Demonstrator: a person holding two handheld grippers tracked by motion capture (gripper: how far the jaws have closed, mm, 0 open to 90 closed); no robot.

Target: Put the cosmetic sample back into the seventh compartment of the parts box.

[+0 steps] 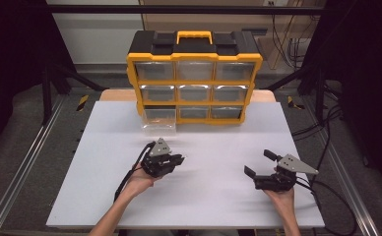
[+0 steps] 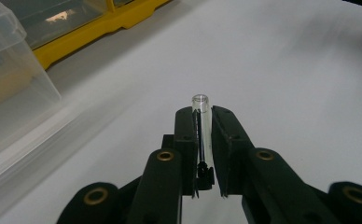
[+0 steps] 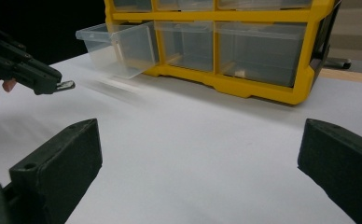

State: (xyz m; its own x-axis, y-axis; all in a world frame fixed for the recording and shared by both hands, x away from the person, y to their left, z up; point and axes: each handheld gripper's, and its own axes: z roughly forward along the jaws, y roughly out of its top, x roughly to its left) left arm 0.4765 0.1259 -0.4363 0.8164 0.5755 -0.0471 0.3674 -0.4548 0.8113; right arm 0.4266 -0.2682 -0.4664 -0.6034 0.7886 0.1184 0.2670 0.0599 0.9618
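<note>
The left gripper (image 1: 178, 160) has its jaws pinched narrow on what looks like a small clear tube (image 2: 201, 122), lifted over the tabletop (image 1: 204, 187) toward the pulled-out drawer (image 1: 159, 119) at twelve o'clock, while the right gripper (image 1: 260, 163) waits at three o'clock, jaws wide and empty.

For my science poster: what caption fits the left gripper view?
Left gripper pinching a small clear tube above the white table.

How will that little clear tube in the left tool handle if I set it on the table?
The clear tube looks round and smooth, so it would likely roll on the flat white table. It looks thin-walled, possibly fragile, so squeeze gently. The left tool grips its sides; it may slip.
</note>
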